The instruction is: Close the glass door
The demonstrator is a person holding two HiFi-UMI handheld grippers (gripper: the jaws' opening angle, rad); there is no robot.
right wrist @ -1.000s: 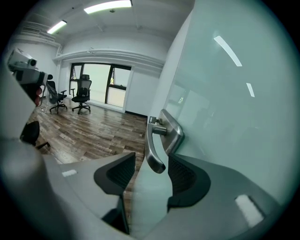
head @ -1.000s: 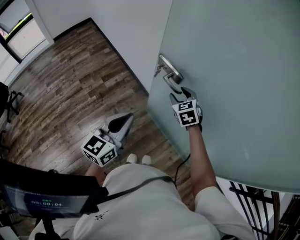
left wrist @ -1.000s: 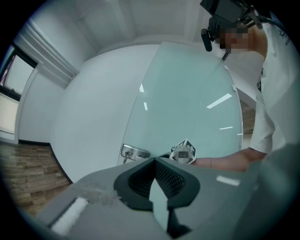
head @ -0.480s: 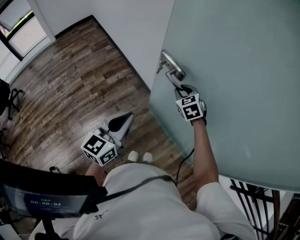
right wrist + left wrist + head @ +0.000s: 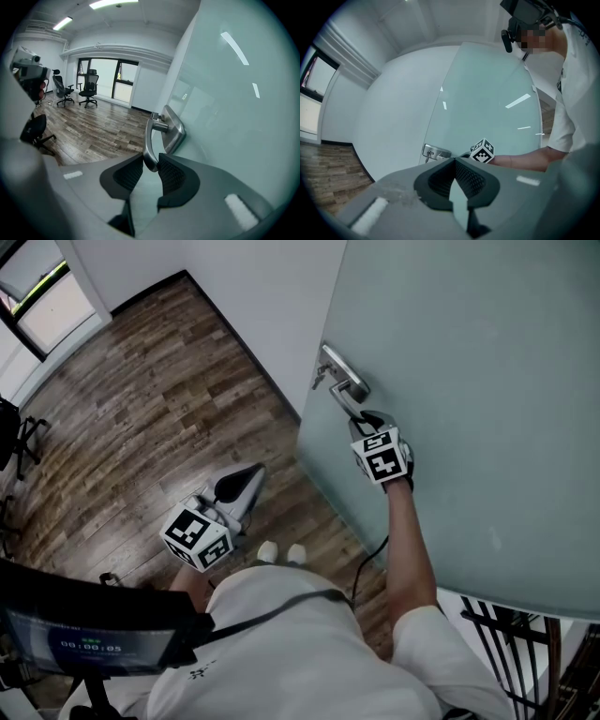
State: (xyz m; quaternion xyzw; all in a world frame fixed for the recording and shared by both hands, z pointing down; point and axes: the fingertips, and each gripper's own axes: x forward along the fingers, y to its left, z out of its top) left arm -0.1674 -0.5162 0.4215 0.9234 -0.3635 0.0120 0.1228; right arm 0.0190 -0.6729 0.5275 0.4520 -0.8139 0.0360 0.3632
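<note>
Clamping right gripper (image 5: 151,165) on handle (image 5: 149,139) of glass door (image 5: 487,381); holding left gripper (image 5: 453,163) clear of door, jaws together, empty.

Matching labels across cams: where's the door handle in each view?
Head view: door handle upper centre, near the door's left edge, just above the right tongs.
Left gripper view: door handle lower centre-left, beyond the shut left tongs.
Right gripper view: door handle at centre, its lever gripped between the pads.
Shared landmark: the frosted glass door.
</note>
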